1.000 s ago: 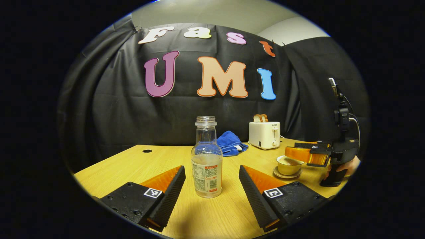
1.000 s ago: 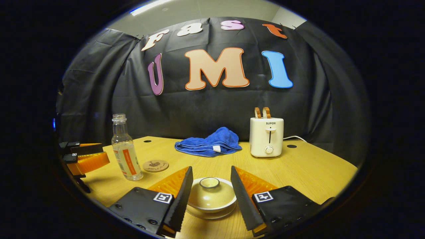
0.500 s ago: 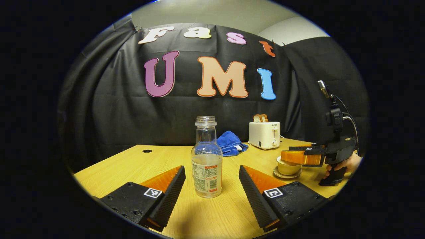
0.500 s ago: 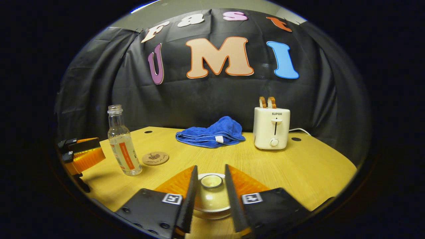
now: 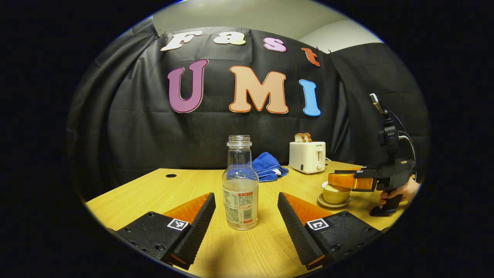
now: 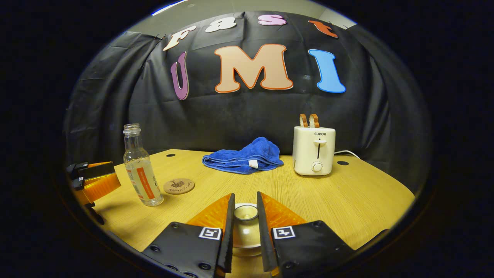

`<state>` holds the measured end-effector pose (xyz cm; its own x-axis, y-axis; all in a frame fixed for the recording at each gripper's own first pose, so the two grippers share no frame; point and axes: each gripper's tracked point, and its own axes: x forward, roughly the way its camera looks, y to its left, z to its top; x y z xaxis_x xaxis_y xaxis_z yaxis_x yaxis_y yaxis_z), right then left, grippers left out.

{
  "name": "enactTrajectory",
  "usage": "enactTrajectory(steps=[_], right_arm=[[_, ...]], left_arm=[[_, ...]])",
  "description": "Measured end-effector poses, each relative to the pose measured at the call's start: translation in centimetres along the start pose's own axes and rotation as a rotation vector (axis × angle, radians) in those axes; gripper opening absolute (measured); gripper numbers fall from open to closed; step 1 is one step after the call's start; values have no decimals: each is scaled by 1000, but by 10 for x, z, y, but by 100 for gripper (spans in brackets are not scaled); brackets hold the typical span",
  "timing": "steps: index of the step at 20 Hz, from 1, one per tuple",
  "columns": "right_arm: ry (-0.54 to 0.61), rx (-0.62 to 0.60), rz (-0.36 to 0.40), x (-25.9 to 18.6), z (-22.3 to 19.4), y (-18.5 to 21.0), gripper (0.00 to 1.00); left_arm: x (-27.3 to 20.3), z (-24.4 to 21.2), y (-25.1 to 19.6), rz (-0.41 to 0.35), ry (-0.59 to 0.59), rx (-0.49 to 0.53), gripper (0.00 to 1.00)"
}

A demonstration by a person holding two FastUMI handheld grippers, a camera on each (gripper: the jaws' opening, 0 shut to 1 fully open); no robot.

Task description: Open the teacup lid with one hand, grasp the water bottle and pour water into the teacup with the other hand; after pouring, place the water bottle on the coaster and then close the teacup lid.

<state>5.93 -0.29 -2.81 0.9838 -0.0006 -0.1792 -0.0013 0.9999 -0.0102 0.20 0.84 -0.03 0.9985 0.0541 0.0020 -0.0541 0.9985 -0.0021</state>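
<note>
A clear water bottle (image 5: 240, 185), uncapped and part full, stands upright on the table between the fingers of my open left gripper (image 5: 246, 197), touching neither. In the right gripper view the same bottle (image 6: 141, 172) stands at the left beside a round coaster (image 6: 179, 186), with my left gripper (image 6: 96, 179) just left of it. My right gripper (image 6: 245, 202) is shut on the knob of the teacup lid (image 6: 246, 212), which sits on the cream teacup (image 5: 335, 195) and its saucer. In the left gripper view my right gripper (image 5: 341, 180) hovers over the cup, held by a hand (image 5: 403, 191).
At the back of the wooden table (image 6: 347, 193) lie a crumpled blue towel (image 6: 243, 158) and a white toaster (image 6: 313, 151) with two slices in it and a cord behind. The table's right half is bare wood. Black cloth walls the booth.
My right gripper's fingers have narrowed from wide open to pressing on the lid knob, and it came down over the cup. My left gripper and the bottle have not moved.
</note>
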Motion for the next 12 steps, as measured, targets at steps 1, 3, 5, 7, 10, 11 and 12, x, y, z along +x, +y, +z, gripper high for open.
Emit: enactTrajectory(steps=[1, 3, 5, 7, 10, 11, 12], right_arm=[[-3, -3, -1, -1, 1, 0, 34], [-19, 0, 10, -2, 4, 1, 34], [-49, 1, 14, -6, 8, 2, 34], [-81, 0, 12, -10, 12, 1, 34], [-140, 10, 8, -17, 20, 0, 34], [-157, 8, 3, -19, 23, -1, 34], [-167, 10, -3, -21, 23, -3, 34]], left_arm=[[0, 1, 0, 0, 1, 0, 95], [2, 0, 0, 0, 2, -1, 95], [4, 0, -1, -3, 4, 0, 95], [8, -1, 1, 3, 4, 0, 95], [17, -1, 4, 19, 7, 0, 95], [21, -1, 3, 14, 7, 1, 95], [24, -1, 2, 11, 8, 1, 95]])
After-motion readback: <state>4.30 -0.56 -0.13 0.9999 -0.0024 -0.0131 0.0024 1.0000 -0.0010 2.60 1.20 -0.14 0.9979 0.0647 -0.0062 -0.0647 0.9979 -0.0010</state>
